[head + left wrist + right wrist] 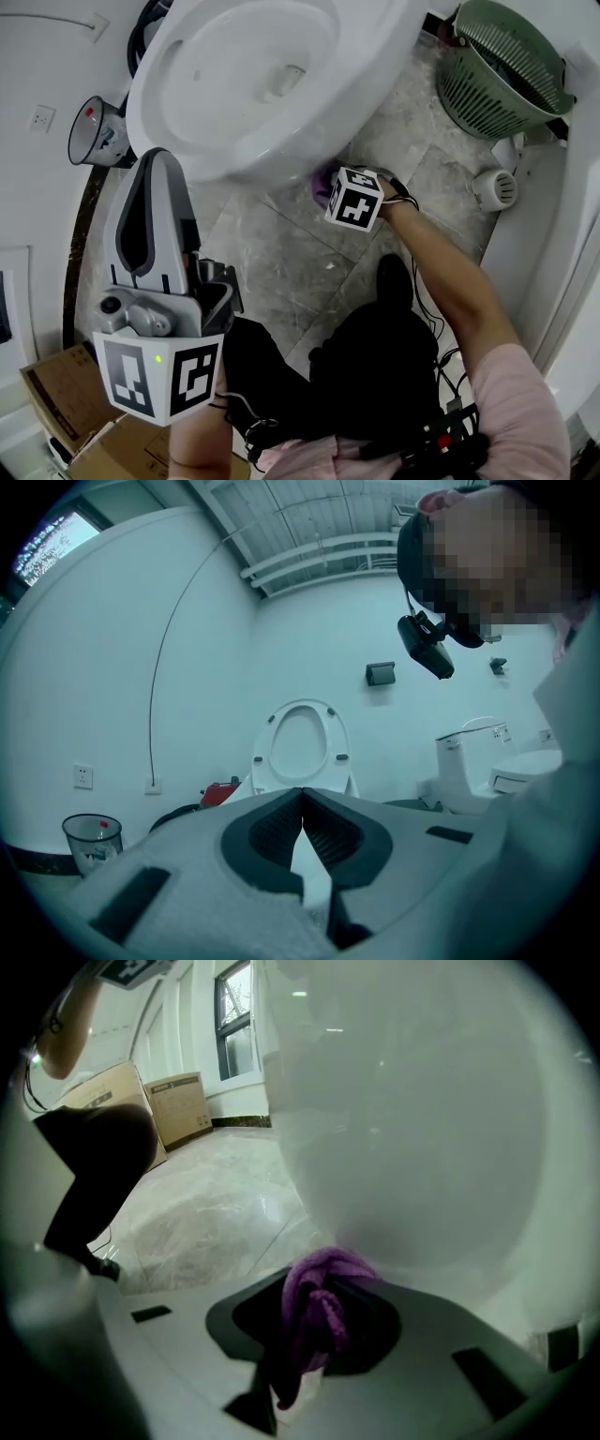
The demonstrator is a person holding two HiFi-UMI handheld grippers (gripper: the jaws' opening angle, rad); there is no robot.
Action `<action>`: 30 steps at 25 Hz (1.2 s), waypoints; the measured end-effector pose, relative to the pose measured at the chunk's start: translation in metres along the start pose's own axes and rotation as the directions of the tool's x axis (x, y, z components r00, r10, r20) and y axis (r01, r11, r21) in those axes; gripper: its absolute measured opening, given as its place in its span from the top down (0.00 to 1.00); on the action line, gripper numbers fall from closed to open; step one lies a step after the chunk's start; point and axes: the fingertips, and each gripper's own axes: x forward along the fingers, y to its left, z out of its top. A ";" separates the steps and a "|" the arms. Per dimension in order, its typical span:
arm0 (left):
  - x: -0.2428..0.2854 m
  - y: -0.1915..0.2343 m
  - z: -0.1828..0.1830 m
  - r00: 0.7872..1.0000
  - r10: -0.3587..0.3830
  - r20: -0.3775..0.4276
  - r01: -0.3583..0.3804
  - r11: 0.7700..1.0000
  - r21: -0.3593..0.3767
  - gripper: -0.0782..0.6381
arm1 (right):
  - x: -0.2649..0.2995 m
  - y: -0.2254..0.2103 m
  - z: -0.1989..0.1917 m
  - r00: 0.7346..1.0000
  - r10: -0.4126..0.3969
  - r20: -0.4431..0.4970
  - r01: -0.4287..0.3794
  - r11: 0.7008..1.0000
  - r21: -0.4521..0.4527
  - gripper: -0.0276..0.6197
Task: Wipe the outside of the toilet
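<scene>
Left gripper (302, 793), jaws together, empty; right gripper (323, 1286) tight on purple cloth (315, 1321) against toilet (403, 1101) outer wall.

right gripper (323, 1312) fingers clamped on purple cloth (314, 1302), cloth pressed against white toilet bowl (412, 1119) underside.

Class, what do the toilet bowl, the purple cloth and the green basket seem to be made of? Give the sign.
Toilet bowl: probably glazed ceramic; glossy white, mirrors light.
Purple cloth: soft fabric, perhaps microfibre; fuzzy nap, limp folds.
Green basket: likely moulded plastic; dull, evenly slotted walls.
</scene>
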 end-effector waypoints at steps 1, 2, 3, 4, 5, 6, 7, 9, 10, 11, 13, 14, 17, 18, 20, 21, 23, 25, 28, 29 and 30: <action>-0.002 0.001 0.000 1.000 0.005 0.000 -0.005 1.000 0.000 0.88 | 0.000 0.003 0.004 1.000 0.009 0.008 -0.009 1.000 0.002 0.82; -0.003 0.002 0.000 1.000 0.009 -0.002 -0.009 1.000 -0.001 0.88 | 0.001 0.005 0.007 1.000 0.018 0.017 -0.019 1.000 0.007 0.82; -0.003 0.003 -0.001 1.000 0.014 -0.005 -0.014 1.000 -0.001 0.88 | 0.001 0.007 0.010 0.999 0.028 0.027 -0.029 0.999 0.015 0.82; -0.003 0.005 -0.002 1.000 0.019 -0.007 -0.019 1.000 -0.002 0.88 | 0.001 0.009 0.013 0.999 0.037 0.038 -0.038 0.999 0.025 0.82; -0.004 0.006 -0.003 1.000 0.024 -0.009 -0.024 1.000 -0.003 0.88 | 0.001 0.010 0.015 0.998 0.044 0.048 -0.046 0.998 0.033 0.82; -0.005 0.007 -0.004 1.000 0.029 -0.011 -0.029 1.000 -0.004 0.88 | 0.001 0.012 0.019 0.997 0.050 0.058 -0.052 0.998 0.039 0.82; -0.005 0.008 -0.005 0.999 0.032 -0.013 -0.033 0.999 -0.005 0.88 | 0.001 0.013 0.022 0.996 0.055 0.069 -0.058 0.997 0.043 0.82; -0.007 0.009 -0.006 0.999 0.036 -0.017 -0.037 0.999 -0.006 0.88 | -0.002 0.016 0.032 0.993 0.060 0.101 -0.065 0.997 0.047 0.82; -0.010 0.010 -0.005 0.999 0.038 -0.016 -0.038 0.999 -0.006 0.88 | -0.005 0.020 0.041 0.990 0.062 0.127 -0.069 0.996 0.050 0.81; -0.017 0.012 -0.002 0.999 0.041 -0.013 -0.041 0.999 -0.005 0.88 | -0.010 0.027 0.054 0.984 0.064 0.164 -0.074 0.996 0.054 0.81; -0.038 0.018 0.007 0.998 0.055 0.001 -0.055 0.998 -0.004 0.88 | -0.024 0.046 0.091 0.963 0.073 0.259 -0.094 0.993 0.069 0.81; -0.048 0.022 0.011 0.998 0.068 0.009 -0.068 0.998 -0.002 0.88 | -0.034 0.055 0.113 0.946 0.083 0.315 -0.110 0.991 0.069 0.81; -0.069 0.038 0.027 0.993 0.115 0.035 -0.115 0.993 0.015 0.88 | -0.077 0.075 0.179 0.865 0.111 0.489 -0.143 0.989 0.027 0.81; -0.073 0.043 0.034 0.991 0.123 0.047 -0.124 0.992 0.019 0.88 | -0.096 0.079 0.200 0.834 0.112 0.541 -0.138 0.990 0.008 0.81; -0.077 0.051 0.050 0.988 0.132 0.075 -0.135 0.991 0.026 0.88 | -0.137 0.080 0.239 0.774 0.099 0.625 -0.101 0.994 -0.033 0.81; -0.079 0.055 0.058 0.986 0.136 0.092 -0.139 0.990 0.028 0.88 | -0.158 0.079 0.256 0.747 0.088 0.659 -0.072 0.996 -0.051 0.81; -0.082 0.061 0.075 0.982 0.144 0.126 -0.148 0.989 0.025 0.88 | -0.203 0.075 0.287 0.690 0.056 0.722 -0.009 0.998 -0.069 0.81; -0.082 0.064 0.096 0.975 0.147 0.168 -0.153 0.988 0.022 0.88 | -0.251 0.066 0.314 0.624 0.012 0.781 0.062 0.996 -0.064 0.81; -0.077 0.061 0.139 0.953 0.142 0.268 -0.160 0.986 0.047 0.88 | -0.330 0.045 0.348 0.514 -0.077 0.855 0.210 0.977 -0.038 0.80; -0.076 0.057 0.154 0.947 0.137 0.292 -0.161 0.985 0.060 0.88 | -0.354 0.041 0.357 0.477 -0.114 0.871 0.257 0.966 -0.014 0.80; -0.077 0.051 0.166 0.943 0.132 0.305 -0.161 0.984 0.073 0.88 | -0.376 0.040 0.362 0.442 -0.158 0.883 0.298 0.954 0.021 0.80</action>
